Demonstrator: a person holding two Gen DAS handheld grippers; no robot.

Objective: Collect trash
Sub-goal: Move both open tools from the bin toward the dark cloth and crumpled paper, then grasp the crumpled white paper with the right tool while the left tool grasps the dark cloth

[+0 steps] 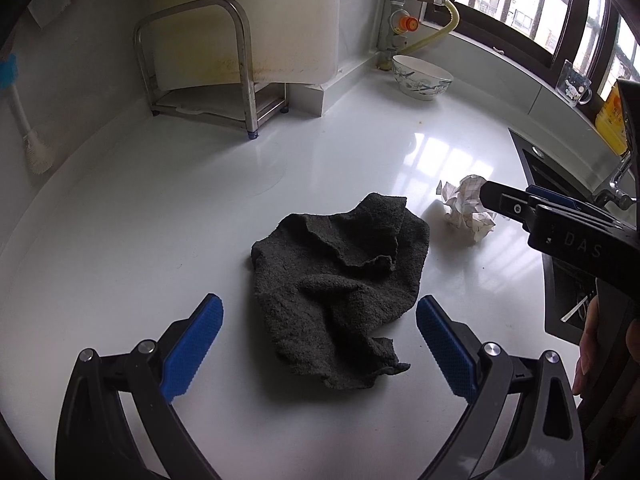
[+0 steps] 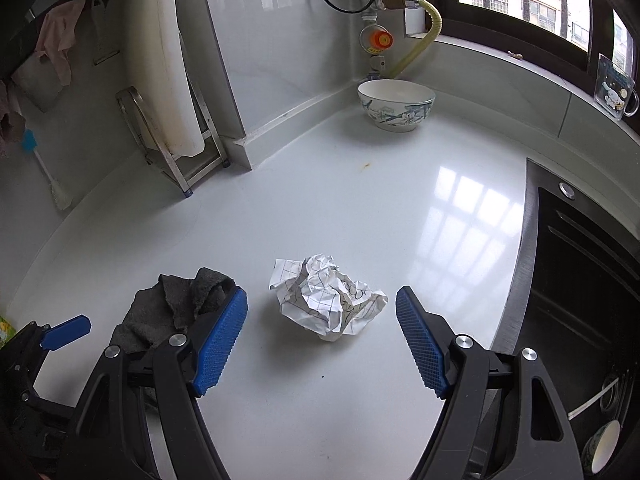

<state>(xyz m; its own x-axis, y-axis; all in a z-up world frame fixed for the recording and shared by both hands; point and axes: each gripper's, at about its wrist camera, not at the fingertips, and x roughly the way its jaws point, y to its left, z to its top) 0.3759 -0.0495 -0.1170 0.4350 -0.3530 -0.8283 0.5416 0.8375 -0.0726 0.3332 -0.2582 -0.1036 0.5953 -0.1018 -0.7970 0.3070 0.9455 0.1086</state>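
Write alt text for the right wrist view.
The open right gripper points at a crumpled paper ball on a white countertop, its blue fingers either side. A dark grey cloth lies to the left, a patterned bowl sits behind, and a black sink is right.

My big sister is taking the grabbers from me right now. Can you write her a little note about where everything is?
Left gripper: open, empty, pointed at the dark grey cloth lying on the white counter.
Right gripper: open, empty, fingers either side of the crumpled paper ball, not touching it.
The paper ball sits on the counter just right of the cloth, with the black sink further right.
A patterned bowl stands in the back corner.
Done: nothing picked up yet.
Left: close the right gripper on the paper and carry it off. No bin is in view.
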